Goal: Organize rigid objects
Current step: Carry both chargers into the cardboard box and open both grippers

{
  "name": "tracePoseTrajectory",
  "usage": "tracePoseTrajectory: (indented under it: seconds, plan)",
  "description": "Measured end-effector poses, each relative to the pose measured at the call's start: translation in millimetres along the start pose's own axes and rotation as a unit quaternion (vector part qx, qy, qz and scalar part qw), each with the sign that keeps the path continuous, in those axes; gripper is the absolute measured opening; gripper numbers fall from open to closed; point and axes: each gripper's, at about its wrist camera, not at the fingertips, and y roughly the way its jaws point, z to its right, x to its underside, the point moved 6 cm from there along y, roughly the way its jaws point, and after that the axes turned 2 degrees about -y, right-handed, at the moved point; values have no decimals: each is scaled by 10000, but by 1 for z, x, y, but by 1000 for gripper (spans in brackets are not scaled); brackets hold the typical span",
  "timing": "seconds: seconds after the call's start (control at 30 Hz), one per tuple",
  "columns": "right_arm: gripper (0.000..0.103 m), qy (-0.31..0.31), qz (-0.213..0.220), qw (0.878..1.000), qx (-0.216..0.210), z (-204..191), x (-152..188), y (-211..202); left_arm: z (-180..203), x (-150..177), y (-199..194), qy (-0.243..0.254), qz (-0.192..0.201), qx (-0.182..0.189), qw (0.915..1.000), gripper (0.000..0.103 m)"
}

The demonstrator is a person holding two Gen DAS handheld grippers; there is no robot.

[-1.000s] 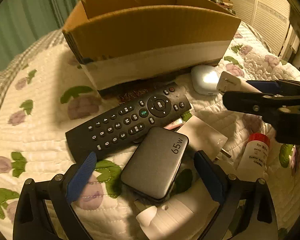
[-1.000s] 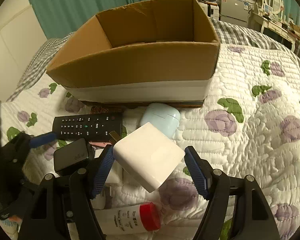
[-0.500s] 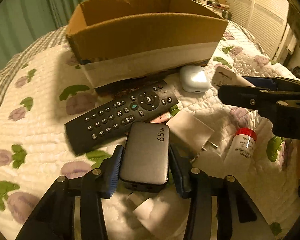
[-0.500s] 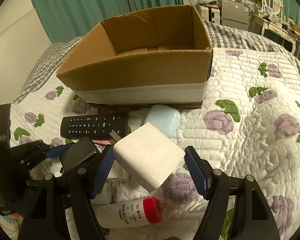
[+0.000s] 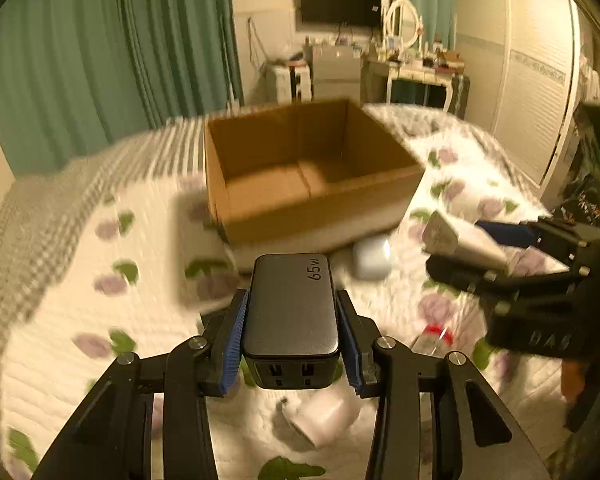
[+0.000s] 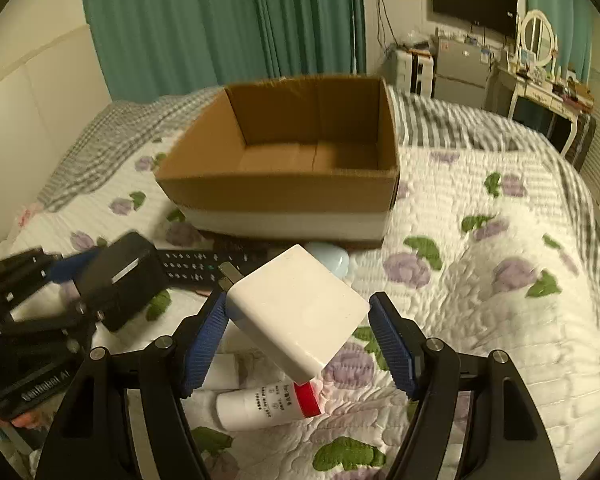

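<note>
My left gripper (image 5: 292, 320) is shut on a dark grey 65W charger (image 5: 291, 308) and holds it above the quilt, in front of the open cardboard box (image 5: 312, 176). It also shows in the right wrist view (image 6: 120, 280). My right gripper (image 6: 296, 328) is shut on a white power adapter (image 6: 298, 312), held corner to corner and lifted; it shows at the right of the left wrist view (image 5: 460, 244). The box (image 6: 284, 160) looks empty inside.
On the floral quilt (image 6: 480, 280) lie a black remote (image 6: 208, 268), a pale blue earbud case (image 6: 332, 258), a white bottle with a red cap (image 6: 272, 400) and a small white plug (image 5: 320, 420). Green curtains (image 6: 220, 20) hang behind.
My left gripper has closed on the 65W charger and lifted it off the quilt toward the box. My right gripper has risen with the white adapter.
</note>
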Motion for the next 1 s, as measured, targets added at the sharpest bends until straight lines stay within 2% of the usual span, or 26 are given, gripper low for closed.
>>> tracePoseTrajectory:
  seconds: [0.2, 0.33, 0.47, 0.6, 0.77, 0.9, 1.0]
  plan:
    - [71, -181, 469, 9987, 35, -1, -41, -35, -6, -58, -24, 3, 506, 25, 9987, 42]
    - [72, -405, 906, 9949, 161, 1, -86, -55, -18, -106, -18, -28, 703, -106, 9975, 42]
    - [71, -549, 1170, 9915, 162, 6, -137, -54, -27, -144, 2, -35, 782, -182, 9968, 42]
    - [71, -604, 1245, 9902, 161, 13, -181, -28, -36, -173, 45, -50, 636, -344, 9974, 42]
    - [71, -547, 1014, 9933, 107, 28, -218, 35, -34, -181, 109, 71, 369, -326, 9988, 42]
    - [71, -413, 642, 9971, -21, 38, -221, 88, -31, -165, 156, 65, 41, -209, 9998, 42]
    - [71, -314, 385, 9987, -114, 44, -217, 120, -34, -155, 181, 2, -184, -262, 9995, 42]
